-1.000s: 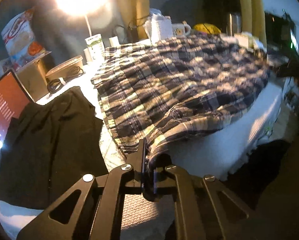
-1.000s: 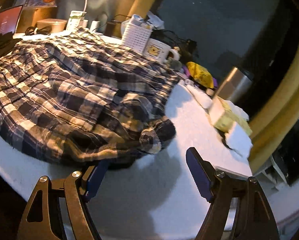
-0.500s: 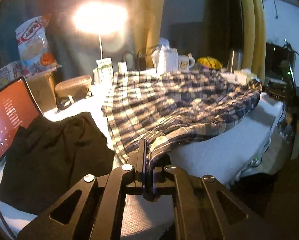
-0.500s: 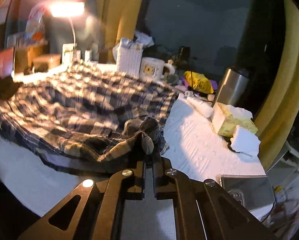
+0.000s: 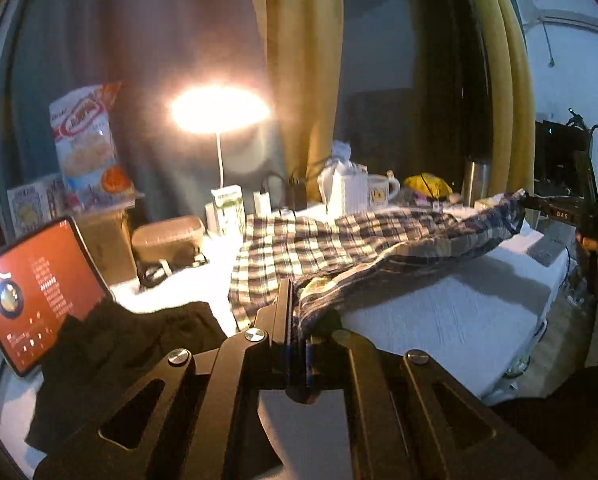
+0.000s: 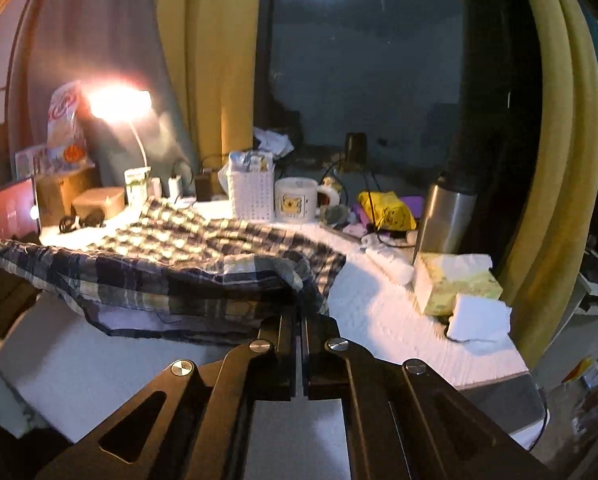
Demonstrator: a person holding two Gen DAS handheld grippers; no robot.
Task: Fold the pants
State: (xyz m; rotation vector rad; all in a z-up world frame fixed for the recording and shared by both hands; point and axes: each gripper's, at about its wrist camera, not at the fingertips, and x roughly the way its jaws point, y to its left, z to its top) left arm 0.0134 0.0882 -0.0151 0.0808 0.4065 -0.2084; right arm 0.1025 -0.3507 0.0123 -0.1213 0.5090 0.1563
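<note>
The plaid pants (image 5: 339, 244) lie across the white table (image 5: 439, 312), with their near edge lifted off the surface. My left gripper (image 5: 297, 320) is shut on the near left corner of the pants. My right gripper (image 6: 301, 316) is shut on the near right corner of the pants (image 6: 171, 256). The fabric hangs stretched between the two grippers, above the table (image 6: 79, 360). In the left wrist view the right gripper shows far right, holding the far corner.
A black garment (image 5: 131, 344) and a tablet (image 5: 35, 292) lie at the left. A lamp (image 5: 219, 112), white basket (image 6: 251, 188), mug (image 6: 299, 200), steel flask (image 6: 443, 216), tissue box (image 6: 455, 284) and yellow bag (image 6: 387, 208) line the back and right.
The right gripper has closed on the pants' near right corner. Both grippers have risen, lifting the near edge of the pants off the table.
</note>
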